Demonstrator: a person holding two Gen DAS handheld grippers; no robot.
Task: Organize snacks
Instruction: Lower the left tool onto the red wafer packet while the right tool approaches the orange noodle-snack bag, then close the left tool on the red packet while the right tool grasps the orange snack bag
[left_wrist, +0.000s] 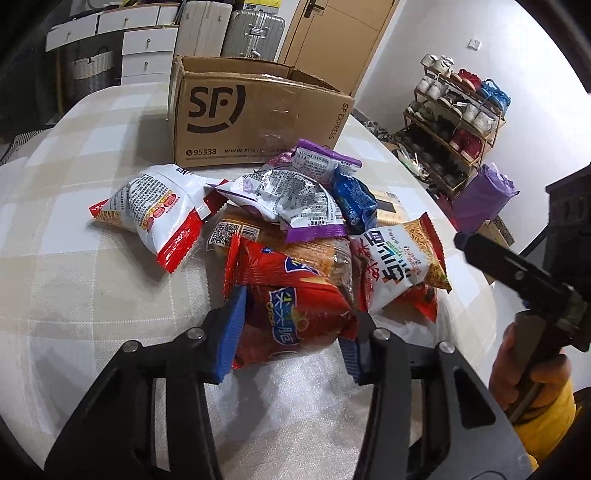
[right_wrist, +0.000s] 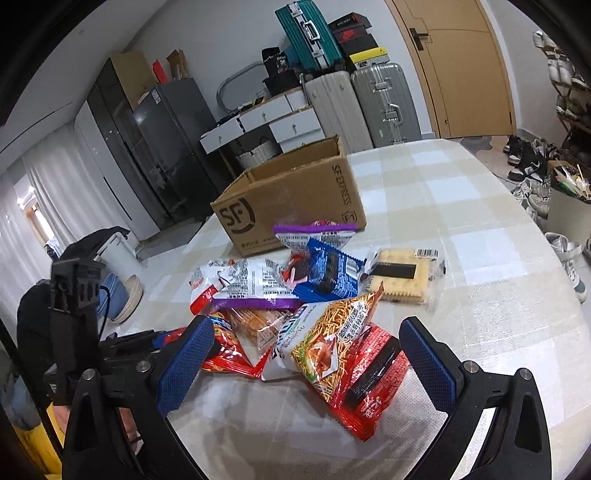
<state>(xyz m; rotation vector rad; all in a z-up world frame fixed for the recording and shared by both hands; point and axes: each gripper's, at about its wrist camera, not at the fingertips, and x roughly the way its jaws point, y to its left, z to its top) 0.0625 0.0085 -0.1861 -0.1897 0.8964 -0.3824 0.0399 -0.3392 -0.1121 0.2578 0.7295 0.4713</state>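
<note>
Left claw (left_wrist: 291, 332): pressed on both sides of the red bag (left_wrist: 295, 314), blue pads against its wrapper, likely to lift it out of the pile.
Right claw (right_wrist: 303, 363): wide apart, holding nothing, low over the near side of the pile; looks ready for the next bag.
Noodle bag (right_wrist: 328, 343): just ahead of the right claw, leaning on a flat red pack (right_wrist: 373, 380); probably easiest to take next.
Pile: bags heaped on each other near the middle of the table (right_wrist: 461, 206), so pulling one may drag or tip its neighbours.
White bag (left_wrist: 155, 210): lies alone toward the left edge of the table, free to grab from any side.
Purple bag (left_wrist: 295, 203) and blue bag (left_wrist: 354, 199): on the far side of the pile, close to the box.
Crackers (right_wrist: 402, 277): flat, apart from the heap, toward the right edge of the table.
Box (left_wrist: 258, 114): open top, standing past the pile near the far edge of the table; seems the place for the snacks.
Open room: bare cloth on the left and right of the pile, and a clear way over the top to the box.
</note>
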